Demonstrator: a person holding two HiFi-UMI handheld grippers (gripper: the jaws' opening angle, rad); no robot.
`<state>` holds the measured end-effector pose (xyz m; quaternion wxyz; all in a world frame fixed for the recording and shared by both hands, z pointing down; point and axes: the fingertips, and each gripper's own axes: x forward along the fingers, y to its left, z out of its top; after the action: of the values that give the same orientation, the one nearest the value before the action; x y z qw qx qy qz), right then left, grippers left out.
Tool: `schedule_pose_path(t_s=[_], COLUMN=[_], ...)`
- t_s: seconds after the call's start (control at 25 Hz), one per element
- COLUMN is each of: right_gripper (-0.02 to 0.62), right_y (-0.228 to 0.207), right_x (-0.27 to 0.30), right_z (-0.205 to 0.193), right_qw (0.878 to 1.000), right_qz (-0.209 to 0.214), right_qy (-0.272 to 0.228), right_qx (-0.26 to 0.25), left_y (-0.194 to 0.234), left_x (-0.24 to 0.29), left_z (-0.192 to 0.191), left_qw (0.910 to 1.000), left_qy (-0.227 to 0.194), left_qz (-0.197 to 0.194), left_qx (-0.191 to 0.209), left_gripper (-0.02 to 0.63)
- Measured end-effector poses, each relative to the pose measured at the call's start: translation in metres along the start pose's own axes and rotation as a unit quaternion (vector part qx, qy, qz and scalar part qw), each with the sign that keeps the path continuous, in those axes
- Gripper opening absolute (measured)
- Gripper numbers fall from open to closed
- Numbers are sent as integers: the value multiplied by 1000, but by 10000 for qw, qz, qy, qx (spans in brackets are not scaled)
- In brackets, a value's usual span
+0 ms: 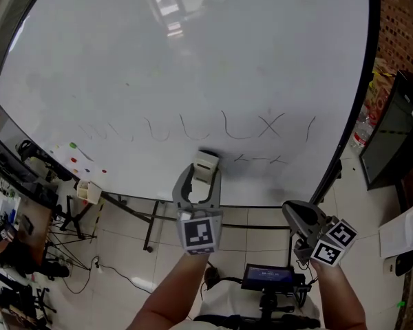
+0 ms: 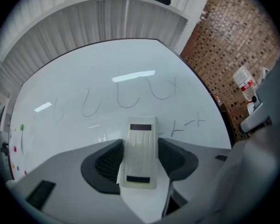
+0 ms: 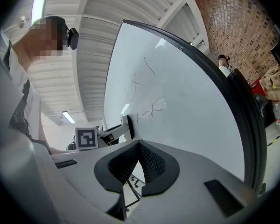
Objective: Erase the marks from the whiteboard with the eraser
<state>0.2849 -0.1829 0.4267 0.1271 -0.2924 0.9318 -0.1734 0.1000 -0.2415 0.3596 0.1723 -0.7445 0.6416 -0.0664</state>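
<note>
Cream ribbed plastic eraser [image 2: 140,155] sits pinched between the left gripper's [image 1: 204,176] dark cross-hatched jaws. The right gripper's [image 3: 139,149] jaws are pressed together, empty. Beyond, the eraser's front meets the glossy whiteboard [image 1: 193,60] beside thin looping marks [image 1: 242,126].

Upright whiteboard [image 1: 193,67] in a dark frame, on a dark stand [image 1: 151,225] over pale floor tiles [image 1: 124,249]. Across the lower middle, 1 row of faint looping marks [image 1: 193,128], ending at the right in an X and a short stroke. Just below, right of centre, 2 small cross-like strokes. Eraser [image 1: 206,162] at the board just left of those 2; contact unclear. Near the lower left edge, 1 green dot [image 1: 73,145] and a few red dots [image 1: 74,160]. On the tiles left of the stand, a thin dark cable [image 1: 117,272].
</note>
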Motion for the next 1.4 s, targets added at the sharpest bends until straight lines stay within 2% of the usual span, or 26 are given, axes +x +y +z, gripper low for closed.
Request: schedule_pose_path(t_s=[0.16,0.28,0.44,0.6,0.68,0.76,0.92,1.04,1.12,1.28,1.4], right_gripper=[15,15,15,15,15,15,15,15,15,15,15], right_y=[3,4,4,3,4,4,1,0,1,1,0], right_x=[-3,-7,-15,-21,-22,-23,-26,-27,-26,-27,-30], right_z=[-1,-1,-2,-2,-1,0,0,-1,-1,-1,1], right_qw=[10000,10000,9999,9998,9998,9998,9998,9997,9998,9998,9997], right_qz=[20,-4,-96,-170,-181,-180,-210,-217,-191,-197,-215], right_qy=[28,20,5,-37,-62,-67,-61,-65,-65,-66,-99], right_qx=[-19,-40,-32,-26,-25,-26,-15,-6,-6,-7,-21], left_y=[13,-3,-33,-69,-75,-66,-18,-17,-34,-91,-100], left_x=[-1,1,5,6,5,3,2,2,4,5,5], left_z=[-4,-3,1,-1,-2,2,17,15,7,-22,-27], left_qw=[9994,9992,9991,9965,9951,9959,9996,9997,9992,9905,9874], left_qy=[77,159,261,336,346,273,38,62,189,697,810], left_qz=[267,189,-134,-760,-928,-857,-191,-107,-300,-1188,-1357], left_qx=[-215,-298,-317,-99,-69,-54,-195,-207,-162,9,-17], left_gripper=[272,270,271,272,272,270,270,270,272,272,271])
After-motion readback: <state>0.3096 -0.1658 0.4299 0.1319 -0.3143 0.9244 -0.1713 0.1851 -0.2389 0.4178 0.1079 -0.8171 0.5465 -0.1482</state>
